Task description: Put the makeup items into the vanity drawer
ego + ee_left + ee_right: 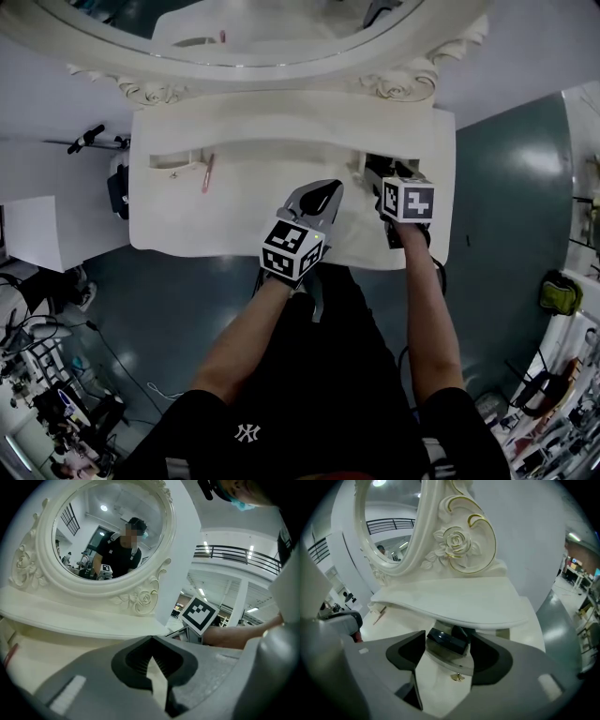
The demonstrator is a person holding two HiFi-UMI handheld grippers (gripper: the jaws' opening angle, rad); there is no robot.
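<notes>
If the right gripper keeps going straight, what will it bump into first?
Probably the black makeup case in the open drawer, straight ahead between its open jaws; depth is unclear.

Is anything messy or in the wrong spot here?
Yes, one thing. A pink pencil lies loose on the vanity top beside the left drawer, not inside one like the black case in the right drawer. Nothing looks spilled or broken.
</notes>
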